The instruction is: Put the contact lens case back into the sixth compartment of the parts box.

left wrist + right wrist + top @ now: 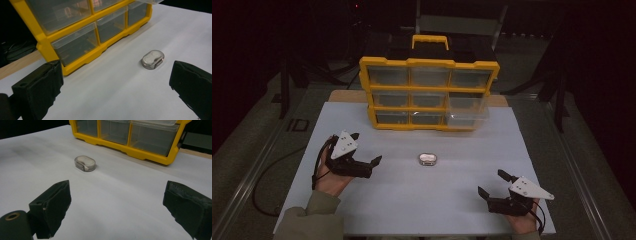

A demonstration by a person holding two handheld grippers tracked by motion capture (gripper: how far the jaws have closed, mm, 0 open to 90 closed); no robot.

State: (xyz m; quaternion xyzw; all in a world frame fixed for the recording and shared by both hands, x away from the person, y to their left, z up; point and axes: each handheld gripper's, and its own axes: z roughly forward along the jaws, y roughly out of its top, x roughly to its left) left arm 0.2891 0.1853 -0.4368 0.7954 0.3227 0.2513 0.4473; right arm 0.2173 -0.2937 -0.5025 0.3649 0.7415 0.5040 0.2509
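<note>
Clear case (427, 159) shows no readable label; left tongs (366, 149) and right tongs (493, 183) gape wide.

The left hand-held gripper (115, 85) has its two black jaws spread wide, one rising at the lower left, the other at the lower right, with bare white worktop (107, 95) between them; nothing sits in the gap. Beyond the jaws, nearer the right one, a small clear oval case (153, 59) lies flat on the worktop, well apart from both; behind it to the left stands a yellow drawer cabinet (82, 32) with clear plastic drawers, its base resting on the white surface.
</note>
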